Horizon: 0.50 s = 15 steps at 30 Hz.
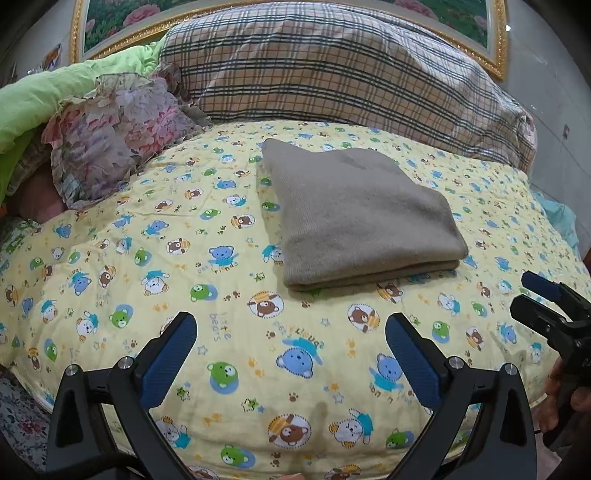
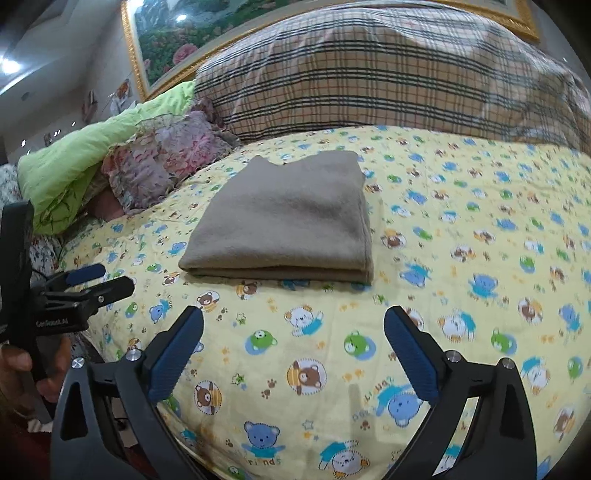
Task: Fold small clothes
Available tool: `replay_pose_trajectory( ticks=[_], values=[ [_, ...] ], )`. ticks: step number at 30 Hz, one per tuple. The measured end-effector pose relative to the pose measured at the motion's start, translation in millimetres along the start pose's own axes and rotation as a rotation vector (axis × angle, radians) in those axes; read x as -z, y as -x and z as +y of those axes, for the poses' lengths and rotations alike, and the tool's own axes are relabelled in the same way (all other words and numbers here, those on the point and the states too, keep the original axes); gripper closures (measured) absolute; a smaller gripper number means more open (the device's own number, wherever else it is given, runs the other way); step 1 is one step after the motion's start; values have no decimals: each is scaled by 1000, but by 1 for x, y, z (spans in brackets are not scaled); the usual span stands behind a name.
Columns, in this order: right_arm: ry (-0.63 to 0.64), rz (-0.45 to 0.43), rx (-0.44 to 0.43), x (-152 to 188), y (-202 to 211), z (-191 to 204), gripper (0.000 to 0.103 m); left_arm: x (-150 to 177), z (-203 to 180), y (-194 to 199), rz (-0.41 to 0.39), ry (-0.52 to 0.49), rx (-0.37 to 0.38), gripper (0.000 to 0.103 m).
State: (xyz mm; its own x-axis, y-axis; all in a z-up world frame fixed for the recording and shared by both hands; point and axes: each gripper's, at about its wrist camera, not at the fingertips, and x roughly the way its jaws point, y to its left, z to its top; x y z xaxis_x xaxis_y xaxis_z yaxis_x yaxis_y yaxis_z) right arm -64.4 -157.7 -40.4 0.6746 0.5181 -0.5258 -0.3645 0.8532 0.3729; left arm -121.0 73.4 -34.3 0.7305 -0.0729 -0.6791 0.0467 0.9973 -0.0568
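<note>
Left gripper (image 1: 291,349): nearest the lens, jaws spread wide and holding nothing — only bear-print fabric shows between the blue pads (image 1: 173,354).
Right gripper (image 2: 293,347): also released, jaws apart over bare quilt, nothing in its grasp; it also peeks in at the right edge of the left wrist view.
Hand (image 2: 22,373): a person's hand wraps the left gripper's handle at the left edge of the right wrist view.
Bear-print quilt (image 1: 110,280): yellow, padded, a little rumpled — a soft surface that gives under pressure.
Folded garment (image 1: 354,214): a grey-brown knit piece just beyond both grippers, lying on the quilt in a neat stack of layers, folded edge toward us, clear of both sets of pads.
Handling: it looks light, soft and floppy, slightly fuzzy so not slippery, nothing fragile; the layers would likely slide apart if lifted by one corner.
Where to grip: I'd take the near folded edge (image 2: 277,271), pinching all layers at both ends.
Progress: the fold looks done, or one halving short.
Floral pillow (image 1: 122,129): back left, ruffled.
Plaid pillow (image 1: 332,70): farthest, against the gold-framed picture (image 1: 107,26).
</note>
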Motion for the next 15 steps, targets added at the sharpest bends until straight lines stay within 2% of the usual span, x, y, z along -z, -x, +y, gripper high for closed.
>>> replay_pose_trajectory(
  ticks=[15],
  values=[
    [30, 33, -1, -11, -27, 4, 1, -4, 0, -23, 15, 14, 6, 1]
  ],
)
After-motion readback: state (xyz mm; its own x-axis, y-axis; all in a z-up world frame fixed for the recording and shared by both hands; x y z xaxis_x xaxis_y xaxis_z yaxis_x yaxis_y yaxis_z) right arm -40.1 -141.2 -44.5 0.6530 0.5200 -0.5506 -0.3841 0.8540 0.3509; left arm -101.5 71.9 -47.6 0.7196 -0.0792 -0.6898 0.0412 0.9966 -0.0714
